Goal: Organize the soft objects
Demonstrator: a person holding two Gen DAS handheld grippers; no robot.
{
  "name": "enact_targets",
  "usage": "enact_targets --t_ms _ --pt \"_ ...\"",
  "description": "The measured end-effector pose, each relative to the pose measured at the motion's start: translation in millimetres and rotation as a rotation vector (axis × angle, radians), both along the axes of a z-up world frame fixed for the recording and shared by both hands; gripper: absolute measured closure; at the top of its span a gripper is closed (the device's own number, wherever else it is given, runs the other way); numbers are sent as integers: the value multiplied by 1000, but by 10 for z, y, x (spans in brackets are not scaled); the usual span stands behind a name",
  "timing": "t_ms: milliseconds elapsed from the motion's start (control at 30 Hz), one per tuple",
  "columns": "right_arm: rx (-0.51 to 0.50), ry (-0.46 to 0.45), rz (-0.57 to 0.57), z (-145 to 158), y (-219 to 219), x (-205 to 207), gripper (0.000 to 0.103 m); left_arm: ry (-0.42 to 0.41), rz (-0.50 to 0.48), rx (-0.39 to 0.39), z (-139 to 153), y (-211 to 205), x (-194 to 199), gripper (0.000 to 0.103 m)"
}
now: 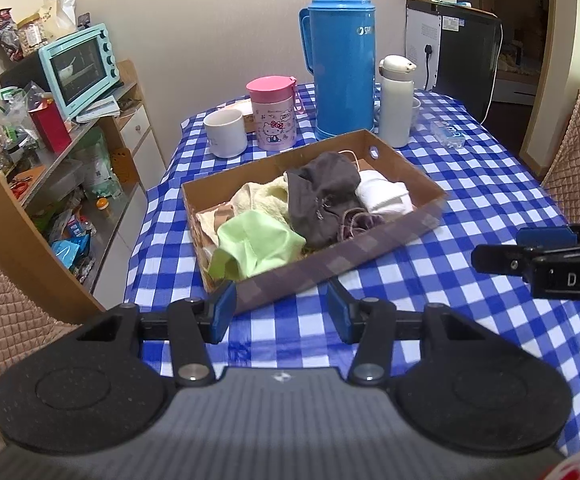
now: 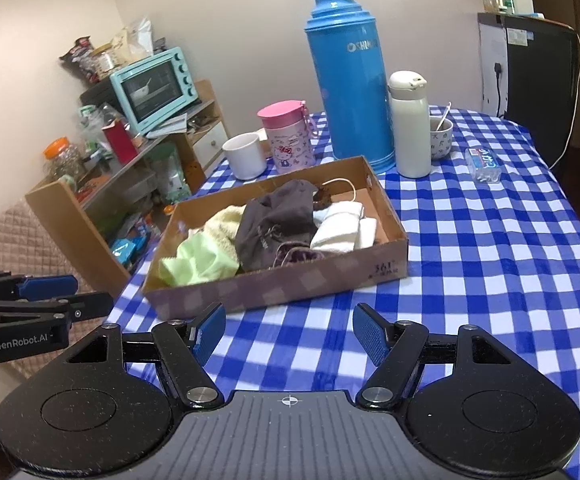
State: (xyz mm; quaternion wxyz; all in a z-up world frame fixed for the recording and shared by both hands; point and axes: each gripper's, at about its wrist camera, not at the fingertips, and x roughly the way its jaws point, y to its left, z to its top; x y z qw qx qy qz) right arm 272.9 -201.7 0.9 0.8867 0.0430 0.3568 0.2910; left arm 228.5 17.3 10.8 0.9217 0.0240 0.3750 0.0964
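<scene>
A shallow cardboard box sits mid-table and holds soft things: a light green cloth, a pale yellow towel, a dark brown pouch and a folded white cloth. My left gripper is open and empty just before the box's near wall. My right gripper is open and empty, a little short of the box. Each gripper shows at the edge of the other's view, the right one and the left one.
Behind the box stand a tall blue thermos, a white bottle, a pink Hello Kitty cup, a white mug and a small plastic box. A cluttered shelf stands to the left.
</scene>
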Motion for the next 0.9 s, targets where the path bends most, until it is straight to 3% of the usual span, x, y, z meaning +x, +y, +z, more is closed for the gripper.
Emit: enact_targets --t_ms 433,900 --pt "-12 20 39 59 -262 -580 33 8 39 -25 49 -362 -606 56" --pt "-39 42 -38 98 -360 -1239 33 25 -63 -63 114 -432 -1109 56"
